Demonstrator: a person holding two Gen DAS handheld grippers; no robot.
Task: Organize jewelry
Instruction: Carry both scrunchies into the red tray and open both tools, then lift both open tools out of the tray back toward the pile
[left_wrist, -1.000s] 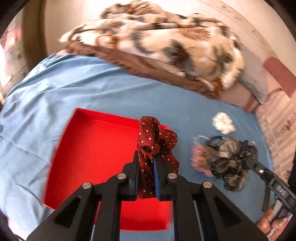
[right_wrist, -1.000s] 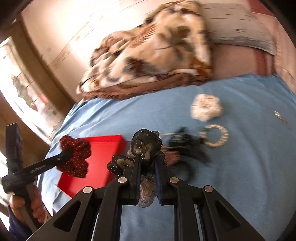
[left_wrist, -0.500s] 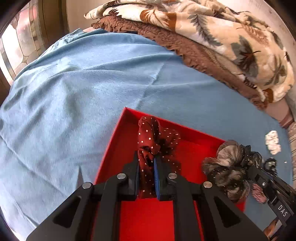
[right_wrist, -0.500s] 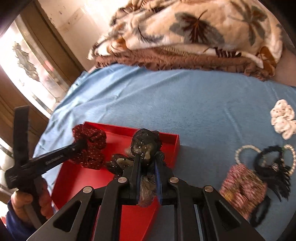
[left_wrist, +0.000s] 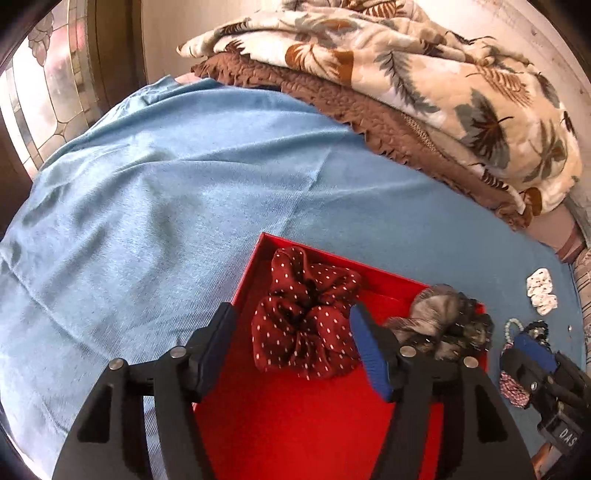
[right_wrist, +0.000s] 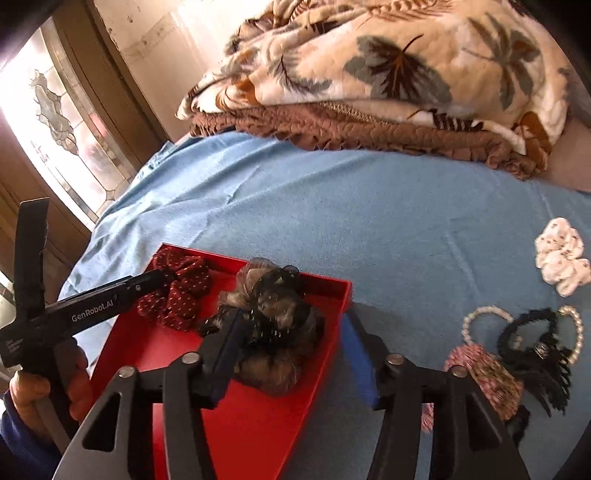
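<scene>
Both grippers, shut on scrunchies 0.5 s ago, now wide: L gripper let go red dotted scrunchie at red tray far-left corner, R gripper dropped grey scrunchie by far-right edge | step: release done, 2 stowed | next: prob R to pink scrunchie, black clip, pearl bands; soft, pinch bulk | surface: blue bedsheet, white scrunchie well apart | room: leaf-print blanket, stained-glass window

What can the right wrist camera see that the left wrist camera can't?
Only the right wrist view shows the person's hand holding the left gripper's handle, and the black claw clip clearly. Only the left wrist view shows the left gripper with its fingers spread wide around the red dotted scrunchie. Both show the red tray, the grey-black scrunchie in it, the white scrunchie, the blue sheet and the leaf-print blanket.
</scene>
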